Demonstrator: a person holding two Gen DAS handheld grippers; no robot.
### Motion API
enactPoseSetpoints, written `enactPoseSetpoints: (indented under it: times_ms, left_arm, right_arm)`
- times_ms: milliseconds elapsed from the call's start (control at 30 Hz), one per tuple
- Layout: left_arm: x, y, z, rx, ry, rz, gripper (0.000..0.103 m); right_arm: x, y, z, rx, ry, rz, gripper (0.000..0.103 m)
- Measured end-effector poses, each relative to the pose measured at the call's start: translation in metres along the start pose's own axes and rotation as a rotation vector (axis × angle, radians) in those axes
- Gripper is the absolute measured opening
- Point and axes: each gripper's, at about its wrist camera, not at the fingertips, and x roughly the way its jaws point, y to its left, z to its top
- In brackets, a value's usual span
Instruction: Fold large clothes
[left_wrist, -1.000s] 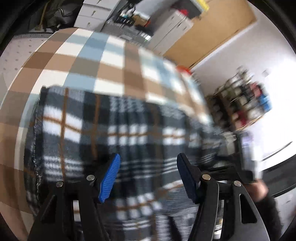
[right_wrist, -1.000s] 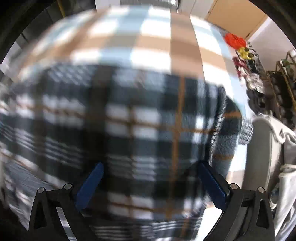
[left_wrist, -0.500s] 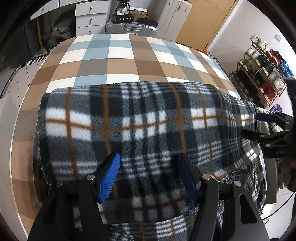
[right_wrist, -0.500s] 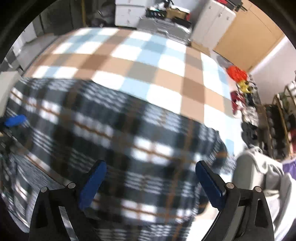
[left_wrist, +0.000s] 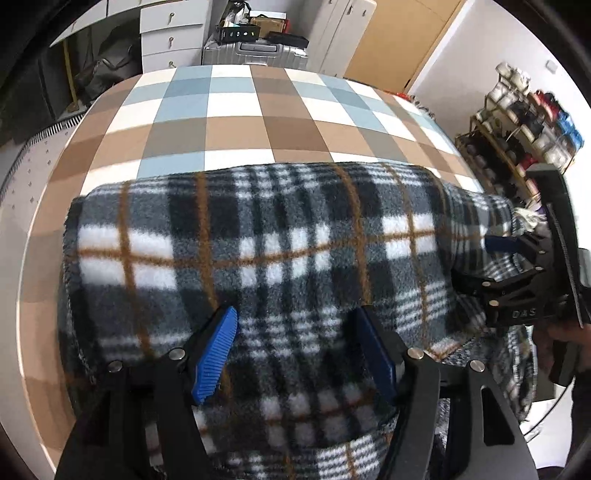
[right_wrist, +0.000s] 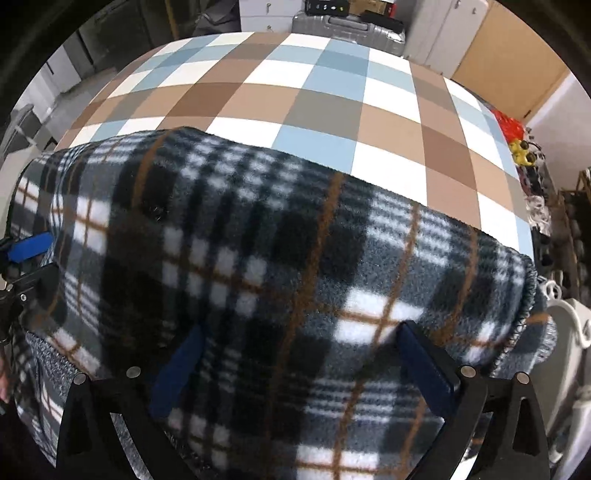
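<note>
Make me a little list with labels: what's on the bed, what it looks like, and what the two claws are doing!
thing: blanket, fleece, grey, black and white plaid with orange lines
lies on: checked cover, brown, blue and white
shape: folded; near part hangs over the edge
left claw: over the blanket, jaws opening, gripping nothing
right claw: open over the blanket, gripping nothing
behind: suitcase, drawers

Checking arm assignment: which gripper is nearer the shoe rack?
Right. The right gripper is over the plaid blanket's end next to the shoe rack; the left gripper, jaws opening, is over the blanket further from that end.
</note>
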Motion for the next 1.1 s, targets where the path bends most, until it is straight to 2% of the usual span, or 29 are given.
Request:
enactPoseSetpoints:
  times_ms: [167, 333, 400, 500, 567, 633, 700, 800, 833, 933, 1000, 1100]
  left_arm:
    - [0.015, -0.003, 0.028, 0.066, 0.042, 0.064, 0.064]
    - [0.030, 0.007, 0.065, 0.044, 0.099, 0.066, 0.065]
    - [0.031, 0.008, 0.071, 0.034, 0.111, 0.076, 0.065]
    - [0.018, 0.006, 0.060, 0.031, 0.142, 0.059, 0.065]
    - [-0.002, 0.010, 0.042, -0.002, 0.157, 0.046, 0.065]
    - [-0.031, 0.015, 0.021, -0.033, 0.115, 0.021, 0.065]
    - [-0.064, 0.016, -0.011, -0.039, 0.067, 0.016, 0.065]
    - [-0.099, 0.016, -0.065, -0.034, 0.059, 0.052, 0.065]
    - [-0.106, 0.017, -0.083, -0.039, 0.063, 0.070, 0.065]
    - [-0.116, 0.022, -0.133, -0.053, 0.117, 0.123, 0.065]
    - [-0.117, 0.027, -0.168, -0.062, 0.161, 0.127, 0.065]
    - [-0.115, 0.033, -0.199, -0.100, 0.204, 0.103, 0.065]
  right_arm:
    - [0.004, -0.005, 0.011, 0.015, -0.041, 0.018, 0.103]
    - [0.010, -0.012, 0.040, 0.011, -0.079, 0.023, 0.103]
    - [0.013, -0.015, 0.048, 0.019, -0.107, 0.027, 0.103]
    - [0.005, -0.014, 0.047, 0.026, -0.129, 0.030, 0.103]
    - [-0.017, -0.016, 0.028, 0.066, -0.168, 0.080, 0.103]
    - [-0.039, -0.023, 0.006, 0.118, -0.221, 0.141, 0.103]
    - [-0.073, -0.031, -0.034, 0.197, -0.293, 0.225, 0.103]
    - [-0.119, -0.024, -0.102, 0.261, -0.416, 0.389, 0.103]
    - [-0.127, -0.019, -0.108, 0.260, -0.431, 0.420, 0.103]
    - [-0.152, 0.009, -0.165, 0.266, -0.502, 0.539, 0.103]
    - [-0.158, 0.025, -0.187, 0.256, -0.532, 0.594, 0.103]
    - [-0.163, 0.050, -0.215, 0.236, -0.575, 0.641, 0.103]
